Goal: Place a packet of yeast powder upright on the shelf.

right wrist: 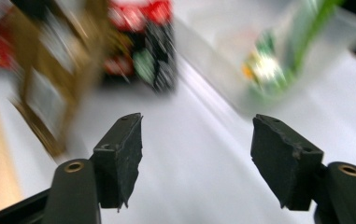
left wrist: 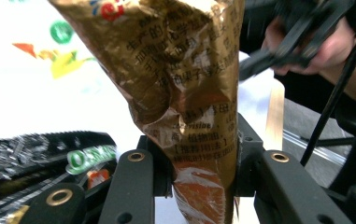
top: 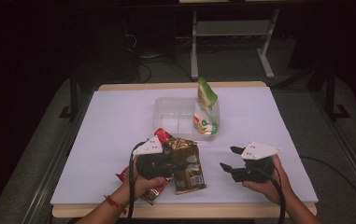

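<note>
Left gripper (left wrist: 199,186) is clamping the gold packet (left wrist: 185,93) low; keep it firm. Right gripper (right wrist: 196,154), lower right, is gaping wide, empty.

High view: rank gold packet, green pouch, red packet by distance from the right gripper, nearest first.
From the right gripper:
1. Gold packet, to its left, held in the left gripper.
2. Green pouch, ahead, standing in the clear bin.
3. Red packet, far left, beneath the left hand.
</note>
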Tool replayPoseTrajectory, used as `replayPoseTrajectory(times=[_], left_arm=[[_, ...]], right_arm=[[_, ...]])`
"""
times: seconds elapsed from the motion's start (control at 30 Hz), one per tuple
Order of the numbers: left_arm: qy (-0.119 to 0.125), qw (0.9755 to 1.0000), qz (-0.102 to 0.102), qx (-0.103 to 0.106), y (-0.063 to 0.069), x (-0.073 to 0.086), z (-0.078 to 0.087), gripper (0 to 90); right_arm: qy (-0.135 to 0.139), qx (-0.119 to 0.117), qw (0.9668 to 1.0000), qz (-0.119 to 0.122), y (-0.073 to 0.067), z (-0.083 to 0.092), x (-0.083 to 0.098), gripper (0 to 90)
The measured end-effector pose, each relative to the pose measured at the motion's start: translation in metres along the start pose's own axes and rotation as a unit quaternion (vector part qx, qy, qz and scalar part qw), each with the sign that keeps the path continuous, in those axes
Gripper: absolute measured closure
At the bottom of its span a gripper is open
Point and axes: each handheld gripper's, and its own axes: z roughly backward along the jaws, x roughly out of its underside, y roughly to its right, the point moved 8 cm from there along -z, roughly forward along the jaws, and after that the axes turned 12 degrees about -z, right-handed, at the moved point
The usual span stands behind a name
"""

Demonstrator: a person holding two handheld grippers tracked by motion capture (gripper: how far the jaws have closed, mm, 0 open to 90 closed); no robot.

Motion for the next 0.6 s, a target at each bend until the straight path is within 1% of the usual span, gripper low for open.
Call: replayPoseTrajectory(times=[0.07, 0.13, 0.17, 0.23, 0.3, 0.37, 0.43, 0.5, 0.53, 0.57, 0.6], left_arm=[[0.004, 1.0, -0.003, -0.008, -0.001, -0.003, 0.002, 66.8], [0.009, 0.9998, -0.005, -0.017, -0.004, -0.006, 0.004, 66.9], [0.011, 0.9998, -0.004, -0.019, -0.005, -0.008, 0.005, 66.9], [0.018, 0.9994, -0.001, -0.029, -0.009, -0.01, 0.009, 67.0], [0.029, 0.9988, 0.002, -0.039, -0.013, -0.015, 0.015, 67.0], [0.046, 0.9978, 0.004, -0.049, -0.018, -0.022, 0.023, 67.0], [0.058, 0.9965, 0.002, -0.061, -0.021, -0.03, 0.029, 67.1], [0.06, 0.9952, -0.007, -0.077, -0.026, -0.035, 0.032, 67.1], [0.062, 0.9946, -0.005, -0.083, -0.028, -0.037, 0.033, 67.2], [0.063, 0.9934, -0.006, -0.095, -0.033, -0.039, 0.034, 67.2], [0.063, 0.9928, -0.007, -0.102, -0.036, -0.04, 0.035, 67.2]], right_arm=[[-0.009, 0.018, 0.9998, -0.006, 0.009, -0.002, 0.011, 29.1], [-0.006, 0.015, 0.9994, -0.03, 0.016, -0.003, 0.016, 27.2], [-0.006, 0.016, 0.9993, -0.034, 0.019, -0.003, 0.018, 26.7], [0.002, 0.025, 0.9989, -0.041, 0.025, -0.003, 0.02, 26.6], [0.014, 0.018, 0.9982, -0.056, 0.028, -0.003, 0.021, 26.5], [0.017, 0.025, 0.9981, -0.055, 0.031, -0.002, 0.022, 26.2], [0.017, 0.024, 0.9978, -0.059, 0.032, -0.003, 0.022, 26.3], [0.02, 0.029, 0.9977, -0.057, 0.033, -0.003, 0.022, 26.4], [0.021, 0.029, 0.9976, -0.059, 0.033, -0.003, 0.022, 26.3], [0.021, 0.029, 0.9976, -0.059, 0.033, -0.003, 0.022, 26.1], [0.022, 0.031, 0.9976, -0.057, 0.034, -0.003, 0.022, 26.1]])
